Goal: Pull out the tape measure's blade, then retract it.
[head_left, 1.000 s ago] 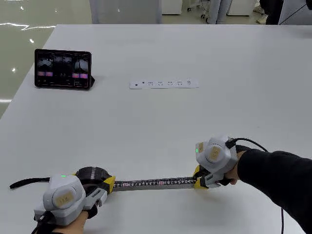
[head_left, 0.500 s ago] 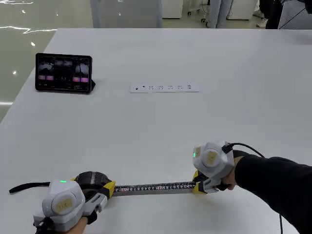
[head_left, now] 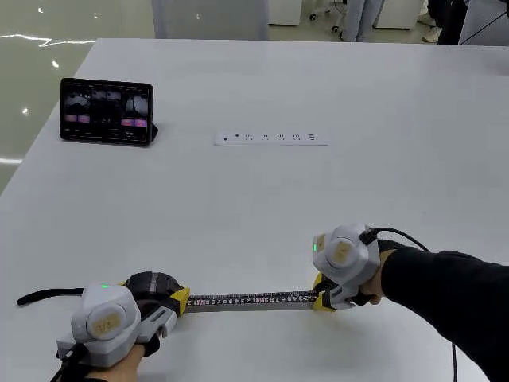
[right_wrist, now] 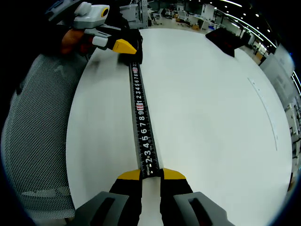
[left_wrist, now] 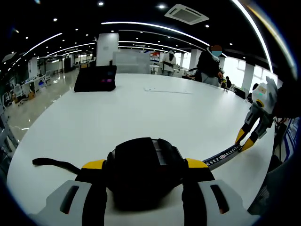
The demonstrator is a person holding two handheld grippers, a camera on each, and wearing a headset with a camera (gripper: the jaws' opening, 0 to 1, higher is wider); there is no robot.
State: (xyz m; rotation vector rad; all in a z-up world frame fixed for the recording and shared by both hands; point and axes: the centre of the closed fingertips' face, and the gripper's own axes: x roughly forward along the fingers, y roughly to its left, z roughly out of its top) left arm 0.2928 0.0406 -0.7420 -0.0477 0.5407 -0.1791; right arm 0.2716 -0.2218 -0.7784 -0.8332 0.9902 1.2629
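Observation:
The black and yellow tape measure case [head_left: 151, 286] lies near the table's front edge, with my left gripper [head_left: 165, 307] shut on it. In the left gripper view the case [left_wrist: 141, 153] sits between the two yellow-tipped jaws of the left gripper [left_wrist: 145, 165]. The blade [head_left: 250, 299] lies pulled out flat along the table to the right. My right gripper [head_left: 321, 300] is shut on the blade's end. In the right gripper view the numbered blade [right_wrist: 140, 113] runs from the right gripper [right_wrist: 151, 174] away to the case [right_wrist: 126, 46].
A black wrist strap [head_left: 44, 296] trails left from the case. A dark tablet [head_left: 106, 111] stands at the back left and a white power strip [head_left: 270, 138] lies mid-table. The white table [head_left: 318, 199] is open between them. People stand beyond the far edge.
My right gripper has edged slightly left toward the case with the blade's end, so a little less blade shows. The left gripper and case have stayed put.

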